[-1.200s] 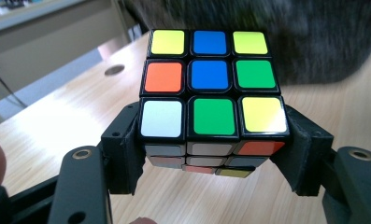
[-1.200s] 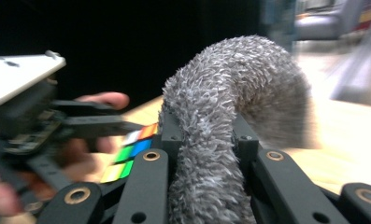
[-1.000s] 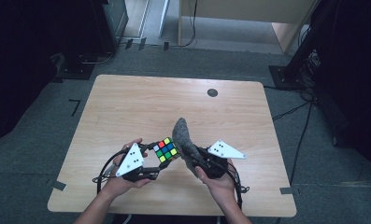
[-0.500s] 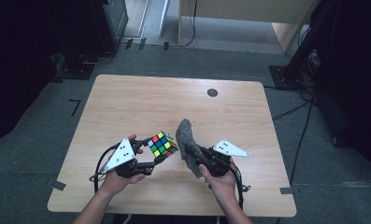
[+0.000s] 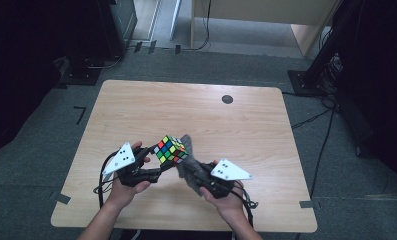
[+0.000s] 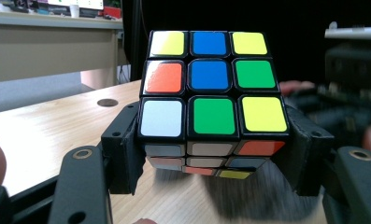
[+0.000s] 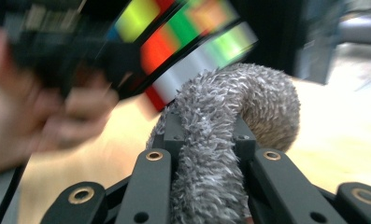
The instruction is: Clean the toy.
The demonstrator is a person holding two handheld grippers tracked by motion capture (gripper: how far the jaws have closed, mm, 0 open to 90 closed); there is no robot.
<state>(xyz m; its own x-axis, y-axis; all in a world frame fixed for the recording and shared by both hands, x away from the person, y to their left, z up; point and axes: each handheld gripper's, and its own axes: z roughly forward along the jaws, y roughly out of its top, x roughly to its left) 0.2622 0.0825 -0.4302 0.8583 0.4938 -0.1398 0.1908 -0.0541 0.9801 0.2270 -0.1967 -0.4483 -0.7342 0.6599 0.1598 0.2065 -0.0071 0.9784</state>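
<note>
The cube is held above the tabletop, near the front edge and a little left of its middle, tilted on one corner; it has no long axis. The left gripper fingers pinch it on two opposite sides. The right gripper fingers pinch a grey fuzzy cloth, whose bent end touches the cube. I can read no writing. The far half of the tabletop is open, except for a dark round hole.
</note>
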